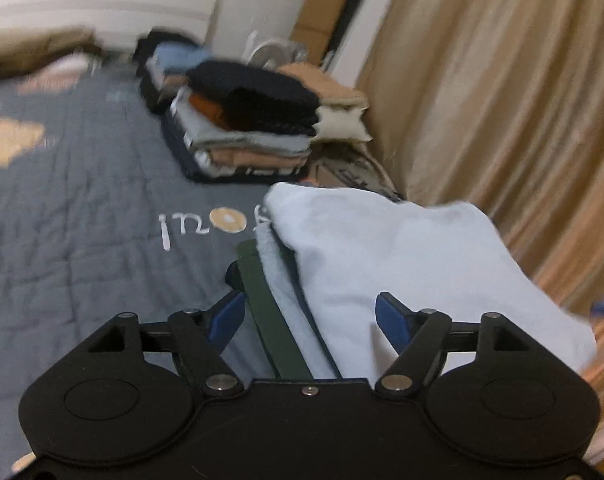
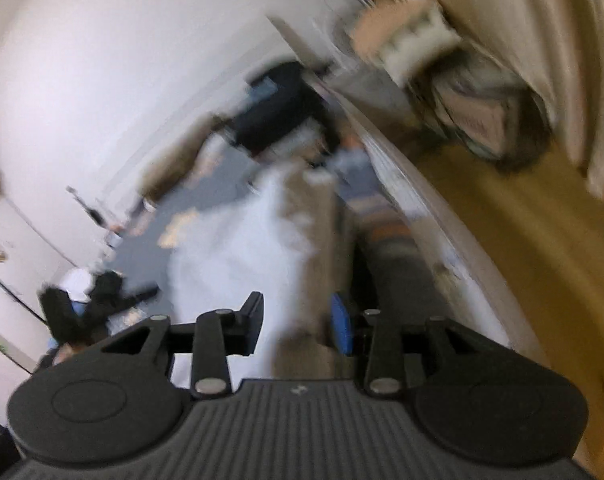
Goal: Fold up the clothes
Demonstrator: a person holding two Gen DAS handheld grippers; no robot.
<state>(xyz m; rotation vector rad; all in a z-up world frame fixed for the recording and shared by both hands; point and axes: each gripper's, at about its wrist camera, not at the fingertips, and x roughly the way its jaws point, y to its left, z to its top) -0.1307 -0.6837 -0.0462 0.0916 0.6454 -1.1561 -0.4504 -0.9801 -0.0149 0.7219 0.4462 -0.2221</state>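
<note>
My left claw [image 1: 307, 316] stood released, pads either side of the folded pale-blue garment [image 1: 401, 264] without pressing, seemingly so it could settle on the bed [image 1: 70, 208]. Beyond, a stack of folded clothes [image 1: 254, 128] sat near the curtain [image 1: 501, 80], kept clear as the done pile. Right claw [image 2: 298, 324]: blurred; pale cloth [image 2: 238, 248] ran between the jaws, grip uncertain.

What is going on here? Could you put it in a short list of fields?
place: grey quilt on a bed, tan curtain beside it
done so far: stack of folded clothes at the far edge
in work: pale blue garment, folded, with a green strap beside it
left gripper: open, garment between its fingers
right gripper: picture blurred, pale cloth between its fingers, grip unclear
</note>
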